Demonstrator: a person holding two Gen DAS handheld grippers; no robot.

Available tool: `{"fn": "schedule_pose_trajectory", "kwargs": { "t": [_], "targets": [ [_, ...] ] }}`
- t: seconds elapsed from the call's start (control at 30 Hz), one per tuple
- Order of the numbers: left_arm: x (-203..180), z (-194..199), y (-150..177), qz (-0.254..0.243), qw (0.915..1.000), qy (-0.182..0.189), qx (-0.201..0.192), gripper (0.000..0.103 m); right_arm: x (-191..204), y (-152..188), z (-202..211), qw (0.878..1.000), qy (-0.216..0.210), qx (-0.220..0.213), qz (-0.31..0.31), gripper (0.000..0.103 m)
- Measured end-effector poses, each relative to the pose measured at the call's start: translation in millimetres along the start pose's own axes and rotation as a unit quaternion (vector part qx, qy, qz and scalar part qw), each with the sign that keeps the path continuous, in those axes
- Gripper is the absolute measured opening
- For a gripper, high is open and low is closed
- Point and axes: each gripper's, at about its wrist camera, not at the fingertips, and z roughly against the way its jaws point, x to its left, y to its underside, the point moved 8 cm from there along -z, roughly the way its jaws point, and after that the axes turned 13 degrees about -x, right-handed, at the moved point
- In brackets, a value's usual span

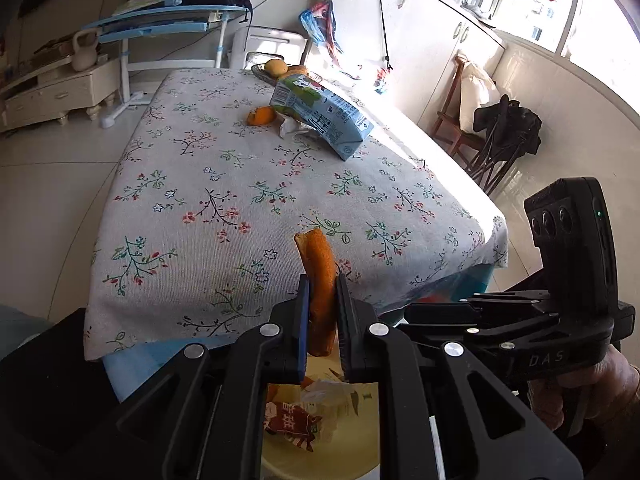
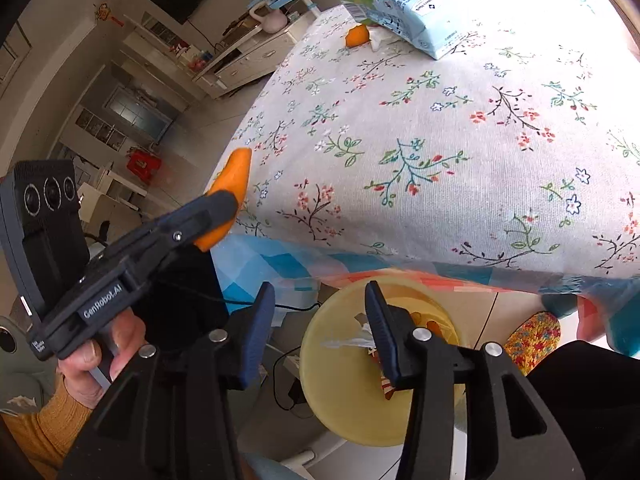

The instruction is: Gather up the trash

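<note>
A curled strip of orange peel (image 1: 319,268) stands upright between the pads of my left gripper (image 1: 323,280), which is shut on it over the table's near edge. The right wrist view shows the same peel (image 2: 236,172) sticking out of that gripper (image 2: 218,206). My right gripper (image 2: 319,286) is open over the yellow bin (image 2: 340,408) on the floor, nothing between its fingers. In the bin (image 1: 280,464) lie a red wrapper (image 1: 292,428), white paper and orange scraps. On the floral tablecloth (image 1: 224,184) remain a tilted blue milk carton (image 1: 320,114), another peel piece (image 1: 260,116) and a crumpled tissue (image 1: 290,128).
A basket of fruit (image 1: 280,68) sits at the table's far end. A wooden chair and a black bag (image 1: 508,132) stand right of the table. A patterned slipper (image 2: 532,336) and black cables (image 2: 288,364) lie on the floor near the bin.
</note>
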Motion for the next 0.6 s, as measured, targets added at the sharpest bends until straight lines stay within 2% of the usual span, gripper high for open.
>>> {"fn": "schedule_pose_trajectory", "kwargs": {
  "t": [0.2,0.33,0.4,0.43,0.47,0.53,0.6],
  "targets": [
    [-22.3,0.8,29.0,-0.039,0.9976,0.029,0.049,0.013,-12.7,-13.1,8.1,0.999,0.015,-0.042,-0.023,0.049],
    [-36.6,-0.1,57.6,-0.078,0.9898,0.053,0.107,0.014,-18.6,-19.4,14.9,0.997,0.02,-0.063,-0.032,0.05],
    [-41.6,0.8,70.6,-0.096,0.9854,0.062,0.126,0.018,-18.0,-24.9,18.0,0.997,0.023,-0.07,-0.034,0.05],
    [-42.9,2.0,74.1,-0.101,0.9843,0.063,0.131,0.025,-18.4,-25.5,18.5,0.997,0.024,-0.072,-0.034,0.051],
    [-42.8,3.4,75.5,-0.102,0.9841,0.061,0.132,0.034,-18.5,-26.6,19.2,0.996,0.025,-0.074,-0.035,0.052],
    [-40.6,7.1,72.7,-0.096,0.9858,0.059,0.124,0.043,-18.5,-26.5,19.2,0.996,0.027,-0.075,-0.035,0.054],
    [-36.6,11.0,65.4,-0.086,0.9883,0.057,0.112,0.046,-19.5,-26.5,19.4,0.996,0.029,-0.074,-0.034,0.055]
  ]
}}
